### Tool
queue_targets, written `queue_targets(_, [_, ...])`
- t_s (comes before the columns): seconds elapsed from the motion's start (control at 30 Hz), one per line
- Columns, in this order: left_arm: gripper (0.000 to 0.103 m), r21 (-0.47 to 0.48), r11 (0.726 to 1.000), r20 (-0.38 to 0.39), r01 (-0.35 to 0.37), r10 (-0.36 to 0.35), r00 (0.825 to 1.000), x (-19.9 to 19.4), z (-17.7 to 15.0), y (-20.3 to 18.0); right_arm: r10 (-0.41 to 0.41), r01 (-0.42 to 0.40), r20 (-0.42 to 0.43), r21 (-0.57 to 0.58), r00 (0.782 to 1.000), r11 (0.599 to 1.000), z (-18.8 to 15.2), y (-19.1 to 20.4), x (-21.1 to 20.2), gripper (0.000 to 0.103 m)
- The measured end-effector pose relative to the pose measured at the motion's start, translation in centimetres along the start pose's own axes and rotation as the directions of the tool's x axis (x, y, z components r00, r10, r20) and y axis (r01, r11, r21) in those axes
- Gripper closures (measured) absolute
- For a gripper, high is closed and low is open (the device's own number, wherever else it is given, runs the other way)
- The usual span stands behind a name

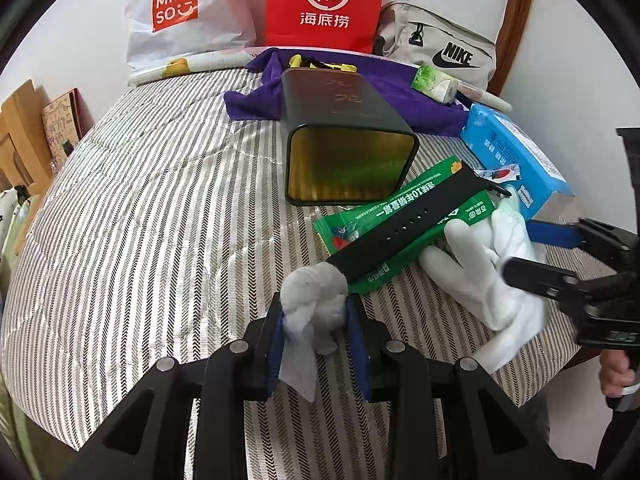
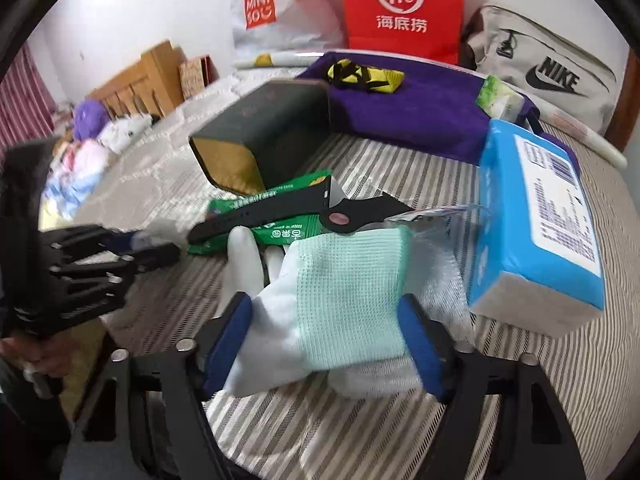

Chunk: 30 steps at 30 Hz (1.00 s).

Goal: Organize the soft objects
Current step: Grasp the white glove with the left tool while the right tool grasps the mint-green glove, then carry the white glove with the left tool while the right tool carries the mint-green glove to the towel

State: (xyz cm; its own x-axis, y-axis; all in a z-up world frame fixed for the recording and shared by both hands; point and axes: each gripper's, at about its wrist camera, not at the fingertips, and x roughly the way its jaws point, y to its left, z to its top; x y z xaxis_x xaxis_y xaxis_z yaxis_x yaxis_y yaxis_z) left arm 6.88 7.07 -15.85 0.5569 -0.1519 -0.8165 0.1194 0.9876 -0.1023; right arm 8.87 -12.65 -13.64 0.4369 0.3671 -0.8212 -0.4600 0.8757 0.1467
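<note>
Two tongs, two soft things.
Left tongs (image 1: 316, 320) pinch one crumpled tissue (image 1: 312, 300); right tongs (image 2: 326, 340) stand spread around one white glove (image 2: 340, 312), beside one tin (image 1: 344, 140).

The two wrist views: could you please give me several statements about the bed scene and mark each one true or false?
1. The left claw grips a crumpled grey-white tissue wad. True.
2. The dark rectangular metal tin stands upright. False: it lies on its side, mouth open.
3. The right claw straddles the white and mint knitted glove. True.
4. The black watch strap lies inside the tin. False: it rests across the green snack packets.
</note>
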Motion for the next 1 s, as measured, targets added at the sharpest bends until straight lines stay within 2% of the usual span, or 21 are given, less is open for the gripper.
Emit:
queue_targets(0.03, [0.075,-0.003,1.000,0.001,0.004,-0.004,1.000,0.0,0.0,0.0,0.000,0.000,0.004,-0.009,1.000,1.000,0.0,0.2,0.1,0.057])
queue_targets(0.1, [0.074,-0.001,1.000,0.004,0.010,-0.010,1.000,0.0,0.0,0.0,0.004,-0.004,0.018,-0.007,1.000,1.000,0.0,0.1,-0.3,0.070])
queue_targets(0.13, [0.074,-0.001,1.000,0.005,0.013,-0.013,1.000,0.0,0.0,0.0,0.008,-0.008,0.032,-0.003,0.999,1.000,0.0,-0.1,-0.8,0.081])
queue_targets(0.17, [0.074,-0.006,1.000,0.007,0.017,-0.017,1.000,0.0,0.0,0.1,0.024,-0.024,0.048,0.005,0.999,1.000,-0.1,-0.3,-1.5,0.087])
queue_targets(0.43, [0.074,-0.026,0.999,0.012,0.022,-0.021,1.000,0.0,-0.1,0.3,0.054,-0.061,0.152,0.046,0.987,0.997,-0.5,-1.7,-6.5,0.091])
queue_targets(0.7, [0.074,-0.032,0.999,0.009,0.000,0.000,1.000,0.0,0.0,0.0,-0.012,-0.013,0.206,0.119,0.979,0.993,-2.7,-5.0,-10.1,0.092])
queue_targets(1.0, [0.074,-0.036,0.999,-0.001,-0.027,0.027,1.000,0.1,-0.1,-0.5,-0.073,0.040,0.155,0.209,0.985,0.977,-6.3,-8.9,-10.4,0.092])
